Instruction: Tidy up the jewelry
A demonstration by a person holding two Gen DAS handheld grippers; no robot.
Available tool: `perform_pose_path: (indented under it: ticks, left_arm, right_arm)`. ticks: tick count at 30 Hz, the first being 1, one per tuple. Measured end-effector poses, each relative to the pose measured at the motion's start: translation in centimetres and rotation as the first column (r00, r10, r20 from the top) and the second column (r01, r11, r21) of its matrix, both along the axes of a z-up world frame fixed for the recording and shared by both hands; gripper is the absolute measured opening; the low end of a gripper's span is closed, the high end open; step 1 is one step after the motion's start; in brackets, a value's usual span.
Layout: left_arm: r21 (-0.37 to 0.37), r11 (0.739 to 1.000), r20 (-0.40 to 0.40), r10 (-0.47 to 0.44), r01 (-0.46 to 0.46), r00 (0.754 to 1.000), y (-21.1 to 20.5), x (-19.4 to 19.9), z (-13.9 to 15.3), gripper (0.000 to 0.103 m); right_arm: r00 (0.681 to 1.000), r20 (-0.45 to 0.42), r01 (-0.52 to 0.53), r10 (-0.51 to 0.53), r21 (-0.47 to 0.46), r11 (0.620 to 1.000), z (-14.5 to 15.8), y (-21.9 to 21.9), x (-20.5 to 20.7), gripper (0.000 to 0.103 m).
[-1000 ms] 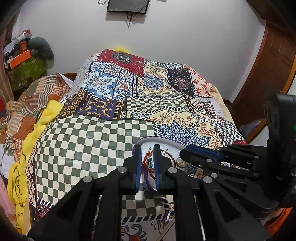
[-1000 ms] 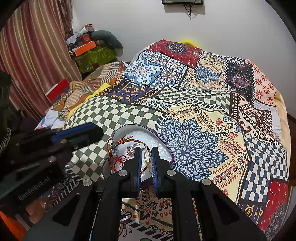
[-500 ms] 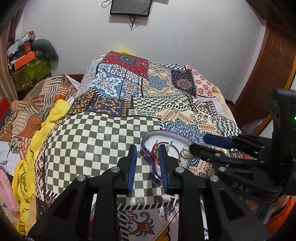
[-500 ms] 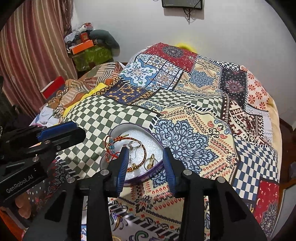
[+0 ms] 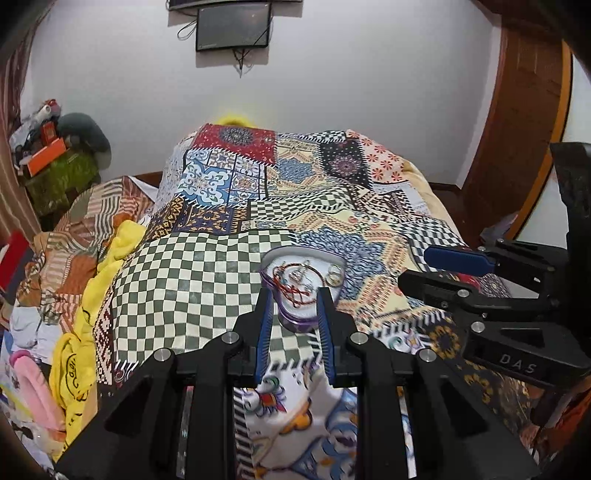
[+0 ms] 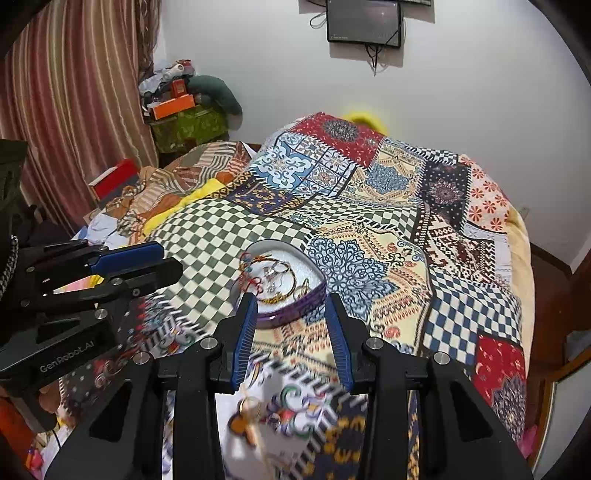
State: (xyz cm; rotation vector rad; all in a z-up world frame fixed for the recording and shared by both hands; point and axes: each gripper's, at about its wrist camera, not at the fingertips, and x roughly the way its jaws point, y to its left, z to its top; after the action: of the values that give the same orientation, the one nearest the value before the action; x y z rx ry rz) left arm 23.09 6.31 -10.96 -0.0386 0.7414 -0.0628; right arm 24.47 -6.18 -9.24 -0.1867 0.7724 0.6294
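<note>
A purple heart-shaped box (image 5: 299, 325) with a white lining rests on the patchwork bedspread (image 5: 192, 280). Inside lie a red thread bracelet (image 5: 291, 291), small rings (image 5: 334, 275) and a gold bangle (image 6: 280, 291). My left gripper (image 5: 293, 299) hovers just short of the box, open, with nothing between its blue pads. My right gripper (image 6: 291, 301) is open too, wider, and the box (image 6: 295, 312) sits beyond its fingertips, untouched. Each gripper shows in the other's view: the right gripper (image 5: 413, 266) to the right of the box, the left gripper (image 6: 171, 258) to the left.
Crumpled clothes and a yellow cloth (image 5: 74, 354) pile along the bed's left side. A striped curtain (image 6: 74, 110) and cluttered boxes (image 6: 177, 107) stand at back left. A dark screen (image 5: 232, 26) hangs on the white wall. A wooden door frame (image 5: 524, 129) rises on the right.
Both grippers went from shut at the box's near rim to open. Both drew back and upward, so the box now lies farther ahead on the bedspread.
</note>
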Motion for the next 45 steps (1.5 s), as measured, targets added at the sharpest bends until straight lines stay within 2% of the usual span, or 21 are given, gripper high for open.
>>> perform_pose_path:
  ticks: [3, 6, 14, 18, 23, 27, 28, 39, 45]
  left_arm:
    - [0.003, 1.000, 0.009, -0.008, 0.008, 1.000, -0.6, -1.4, 0.4, 0.025]
    - [-0.009, 1.000, 0.018, -0.013, 0.014, 1.000, -1.0, -2.8, 0.7, 0.034]
    - [-0.002, 0.999, -0.004, -0.043, 0.043, 0.999, -2.2, -5.1, 0.2, 0.034]
    - [-0.007, 0.999, -0.027, -0.053, 0.053, 0.998, -2.8, -5.5, -0.5, 0.034]
    - [-0.012, 0.997, -0.077, -0.076, 0.075, 0.994, -3.7, -5.1, -2.3, 0.034]
    - [-0.020, 0.995, -0.118, -0.101, 0.099, 0.988, -4.5, -4.7, -4.0, 0.034]
    - [-0.024, 0.994, -0.127, -0.113, 0.111, 0.985, -4.8, -4.5, -4.4, 0.034]
    - [-0.023, 0.986, -0.192, -0.167, 0.166, 0.967, -6.6, -1.7, -7.8, 0.034]
    - [-0.074, 0.980, -0.193, -0.197, 0.185, 0.961, -6.3, -0.2, -8.4, 0.034]
  right_arm:
    - [1.000, 0.017, 0.005, -0.005, 0.006, 1.000, 0.6, -0.8, -1.5, 0.035]
    - [0.999, 0.033, 0.010, -0.010, 0.004, 1.000, 1.0, -1.6, -2.7, 0.035]
    - [0.998, 0.057, 0.037, -0.037, 0.003, 0.999, 1.5, -4.2, -5.2, 0.035]
    - [0.995, 0.076, 0.064, -0.062, -0.030, 0.998, 1.0, -5.0, -5.9, 0.035]
    - [0.996, 0.052, 0.072, -0.069, -0.045, 0.996, -0.2, -5.7, -6.2, 0.036]
    - [0.995, 0.031, 0.100, -0.098, -0.062, 0.993, -1.6, -6.2, -6.0, 0.051]
    - [0.994, 0.030, 0.106, -0.104, -0.064, 0.992, -1.9, -6.3, -5.9, 0.052]
    - [0.994, -0.041, 0.103, -0.104, -0.036, 0.994, -4.4, -6.9, -4.4, 0.052]
    - [0.995, -0.048, 0.084, -0.085, -0.021, 0.996, -5.1, -6.6, -4.0, 0.052]
